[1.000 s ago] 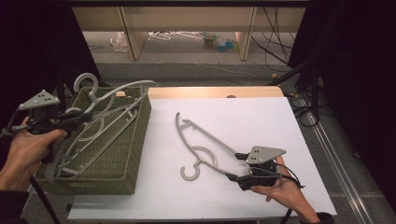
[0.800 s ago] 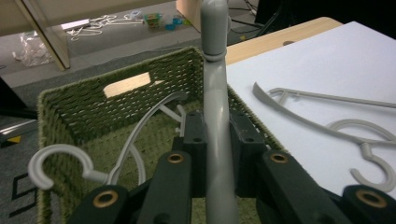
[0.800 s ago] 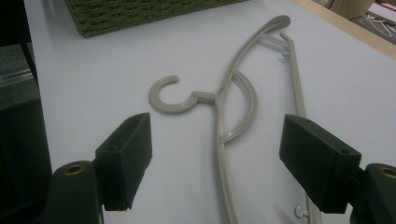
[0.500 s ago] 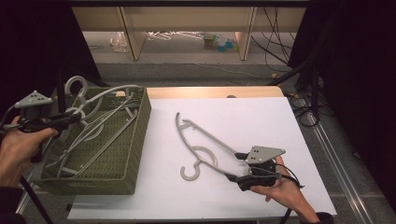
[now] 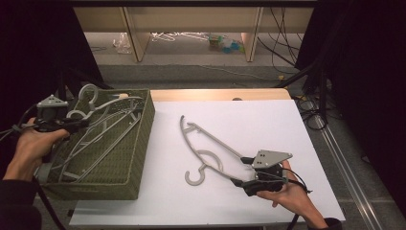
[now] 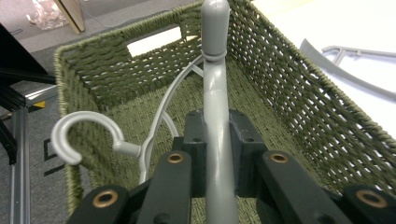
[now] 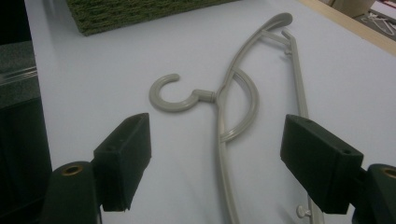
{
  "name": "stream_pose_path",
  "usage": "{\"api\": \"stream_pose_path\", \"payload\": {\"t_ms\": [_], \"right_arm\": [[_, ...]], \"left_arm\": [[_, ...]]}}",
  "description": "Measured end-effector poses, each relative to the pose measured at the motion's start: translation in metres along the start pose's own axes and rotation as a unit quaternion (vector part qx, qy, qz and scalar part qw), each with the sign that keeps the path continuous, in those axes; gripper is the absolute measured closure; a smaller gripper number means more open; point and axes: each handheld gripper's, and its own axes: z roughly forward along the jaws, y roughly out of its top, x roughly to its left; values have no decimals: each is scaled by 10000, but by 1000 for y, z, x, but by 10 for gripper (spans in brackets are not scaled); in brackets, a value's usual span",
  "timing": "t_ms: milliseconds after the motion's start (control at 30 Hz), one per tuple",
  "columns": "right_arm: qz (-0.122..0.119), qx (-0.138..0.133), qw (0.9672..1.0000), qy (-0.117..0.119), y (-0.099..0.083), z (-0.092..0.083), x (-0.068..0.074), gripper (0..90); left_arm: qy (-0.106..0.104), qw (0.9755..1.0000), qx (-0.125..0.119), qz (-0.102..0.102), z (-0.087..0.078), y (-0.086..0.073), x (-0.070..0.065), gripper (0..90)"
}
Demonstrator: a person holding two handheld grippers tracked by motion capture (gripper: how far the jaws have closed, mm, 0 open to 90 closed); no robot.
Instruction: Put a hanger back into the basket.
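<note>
A grey plastic hanger (image 5: 106, 104) is in my left gripper (image 5: 82, 124), whose jaws are shut on its arm (image 6: 215, 140) over the left end of the woven green basket (image 5: 145, 139). Its hook (image 6: 77, 136) curls to the left, above the basket's inside (image 6: 299, 93). Several more grey hangers (image 5: 95, 148) lie in the basket. On the white table sheet (image 5: 268, 120) lies another grey hanger (image 5: 210, 143), hook toward the front. My right gripper (image 5: 241, 171) is open with that hanger's near arm (image 7: 223, 154) between its jaws, pads apart from it.
A wooden table edge (image 5: 220, 94) runs behind the white sheet. Cables (image 5: 311, 108) hang off the table's right side. On the floor beyond are wooden shelf legs (image 5: 136, 38) and loose clutter (image 5: 225, 43). Dark curtains flank the table.
My left hand has moved left and down with its hanger, so the hanger now sits lower over the basket's left end. The right gripper and the hanger on the sheet have stayed put.
</note>
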Motion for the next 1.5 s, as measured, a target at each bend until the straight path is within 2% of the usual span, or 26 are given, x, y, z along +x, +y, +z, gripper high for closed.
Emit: {"api": "stream_pose_path", "payload": {"t_ms": [33,67,100,133,167,200,233,267,300,400,433,533,633,800,967,1000,1100,1133,1167,1233,1300,1333,1367,1400,1433,1500], "right_arm": [[0,22,10000,-3,0,-1,0,256],[0,-4,10000,-6,0,0,0,256],[2,13,10000,-5,0,-1,0,256],[5,9,10000,-7,0,-1,0,256],[4,11,10000,-7,0,-1,0,256],[3,9,10000,-7,0,-1,0,256],[5,4,10000,-13,0,-1,0,256],[9,20,10000,-8,0,-1,0,256],[12,24,10000,-5,0,-1,0,256],[-6,4,10000,8,-1,1,0,257],[-9,2,10000,12,-1,1,0,257],[-1,28,10000,22,0,0,0,257],[3,17,10000,9,-1,-1,0,257],[8,28,10000,15,-1,-1,-1,257],[-15,0,10000,12,-1,1,0,257],[-19,-5,10000,14,-1,1,0,257],[6,-3,10000,-4,-1,1,0,257],[6,3,10000,3,-1,1,0,257],[1,2,10000,2,-1,1,0,257],[4,2,10000,0,-1,1,0,257],[6,-4,10000,5,-1,1,0,257],[2,16,10000,29,-1,0,-1,257],[-4,25,10000,35,-1,0,-1,257],[12,-23,10000,-8,-1,1,-1,257],[13,31,10000,19,-1,0,-1,257],[11,13,10000,40,-1,0,-1,257]], "left_arm": [[-5,9999,-104,19,5,-1,1,787],[-21,10000,25,66,7,-1,2,787],[-13,10000,26,-61,10,-2,0,787],[-3,10000,-20,19,14,-4,1,787],[39,10000,37,-6,16,-4,0,786],[49,9998,162,126,16,-3,1,786],[49,10000,32,30,19,-3,-1,786],[57,10000,32,66,20,-3,-1,786],[65,9997,206,103,20,0,-2,786],[123,9992,243,291,23,3,-3,786],[129,9996,99,244,26,3,-4,786],[212,9989,272,327,31,3,0,782],[345,9987,297,241,36,-2,3,769],[258,9988,397,141,43,-12,5,764],[306,9982,523,12,49,-21,8,755],[301,9979,575,69,50,-22,9,753],[319,9978,587,38,52,-26,12,743],[339,9979,549,-37,53,-27,13,736],[422,9969,662,-93,53,-28,13,729],[509,9952,832,-54,57,-31,14,713],[495,9952,847,-30,60,-33,16,702],[521,9943,922,-95,60,-34,16,701],[465,9947,921,-5,61,-35,18,699],[447,9947,929,-13,62,-36,18,697],[501,9940,964,-89,62,-37,17,697],[791,9909,1089,-83,62,-39,17,713]]}}
